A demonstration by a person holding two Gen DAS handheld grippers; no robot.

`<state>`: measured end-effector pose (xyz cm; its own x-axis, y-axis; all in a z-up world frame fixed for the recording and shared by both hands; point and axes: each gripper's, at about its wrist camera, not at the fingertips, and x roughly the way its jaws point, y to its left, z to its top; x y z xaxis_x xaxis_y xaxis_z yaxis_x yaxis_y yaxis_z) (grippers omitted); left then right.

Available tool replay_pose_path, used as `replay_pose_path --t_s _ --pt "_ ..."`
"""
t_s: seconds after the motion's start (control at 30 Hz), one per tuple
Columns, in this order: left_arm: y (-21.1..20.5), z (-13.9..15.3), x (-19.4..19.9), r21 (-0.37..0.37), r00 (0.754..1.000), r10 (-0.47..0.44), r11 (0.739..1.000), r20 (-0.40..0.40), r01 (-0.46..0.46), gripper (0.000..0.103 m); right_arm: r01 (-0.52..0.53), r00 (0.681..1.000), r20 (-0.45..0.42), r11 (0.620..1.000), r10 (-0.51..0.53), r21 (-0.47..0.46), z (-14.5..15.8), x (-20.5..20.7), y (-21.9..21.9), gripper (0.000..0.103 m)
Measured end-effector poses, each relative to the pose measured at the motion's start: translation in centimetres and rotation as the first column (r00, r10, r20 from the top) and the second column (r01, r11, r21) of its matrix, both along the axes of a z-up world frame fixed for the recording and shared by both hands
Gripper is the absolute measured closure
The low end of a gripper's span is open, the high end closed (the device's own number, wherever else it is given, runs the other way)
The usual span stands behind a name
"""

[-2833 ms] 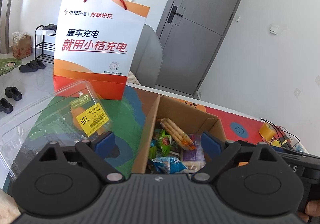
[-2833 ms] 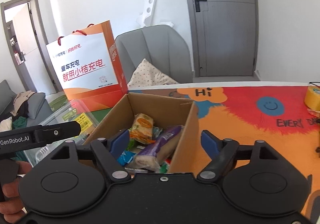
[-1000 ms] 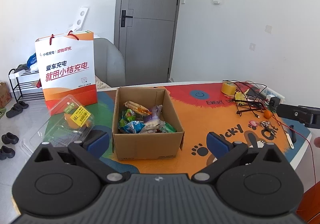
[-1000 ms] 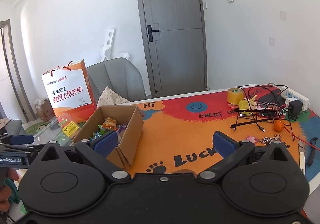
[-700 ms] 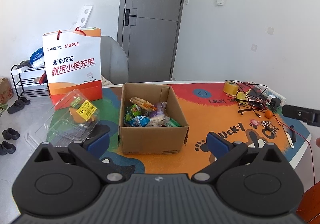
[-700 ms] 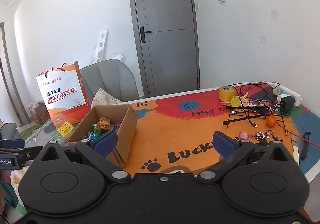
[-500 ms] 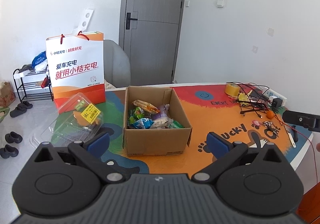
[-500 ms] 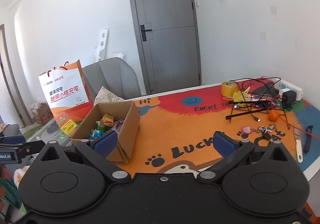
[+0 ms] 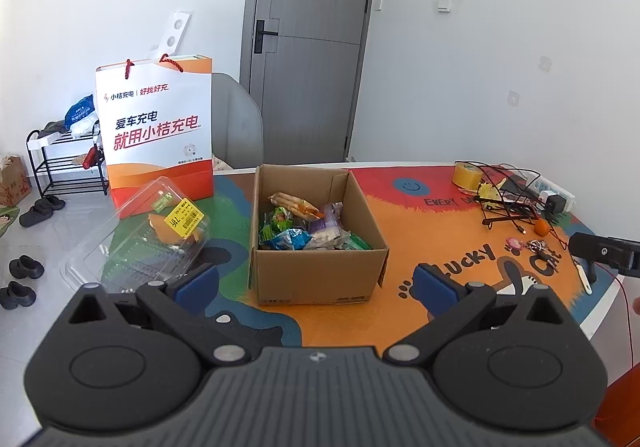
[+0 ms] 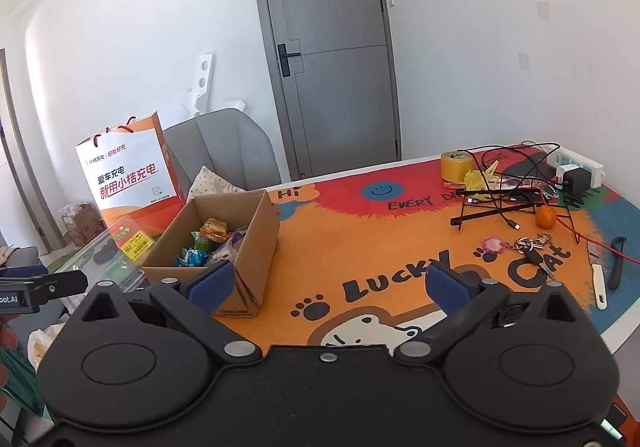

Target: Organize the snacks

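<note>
Cartoon-print table mat (image 9: 424, 231) carries my snack-filled cardboard box (image 9: 316, 267); my left gripper (image 9: 316, 283) and right gripper (image 10: 332, 283) hang spread wide, both empty.

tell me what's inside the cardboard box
The cardboard box holds a loose pile of wrapped snacks: green, blue, purple and orange packets. What lies beneath the top layer is covered.

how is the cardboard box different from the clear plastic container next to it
The cardboard box is opaque brown with an open top; the clear plastic container is see-through and bears a yellow sticker. The cardboard box holds a pile of wrapped snacks; the clear plastic container shows only something orange under the sticker. The cardboard box stands taller; the clear plastic container is lower. Both sit on the colourful table mat, in front of the paper bag.
</note>
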<state>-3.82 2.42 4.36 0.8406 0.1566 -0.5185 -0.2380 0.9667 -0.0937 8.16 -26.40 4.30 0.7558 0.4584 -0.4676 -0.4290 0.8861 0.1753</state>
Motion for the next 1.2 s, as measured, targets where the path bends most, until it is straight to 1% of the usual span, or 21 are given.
replay_pose_path --t_s 0.2,0.33,0.5,0.67,1.2 --pt "-0.15 -0.23 0.16 -0.004 1.0 -0.005 1.0 -0.008 0.005 0.0 -0.006 1.0 -0.002 1.0 0.006 -0.006 0.12 -0.19 0.13 0.0" --pt "-0.19 -0.29 0.23 -0.005 1.0 -0.01 1.0 -0.011 0.01 0.0 -0.031 0.999 -0.02 0.999 0.031 0.011 0.19 -0.32 0.17 0.0" --pt "-0.09 -0.24 0.15 -0.01 1.0 -0.012 1.0 -0.007 0.012 0.0 -0.037 0.999 -0.015 0.999 0.037 0.003 0.28 -0.63 0.56 0.0" --pt "0.0 -0.22 0.14 -0.019 1.0 -0.017 1.0 -0.01 0.016 0.0 -0.068 0.997 -0.044 0.997 0.07 0.046 0.48 -0.58 0.34 0.0" --pt "-0.17 -0.16 0.02 -0.015 1.0 -0.013 1.0 -0.009 0.013 0.0 -0.04 0.998 -0.037 0.999 0.041 0.036 0.52 -0.43 0.11 0.0"
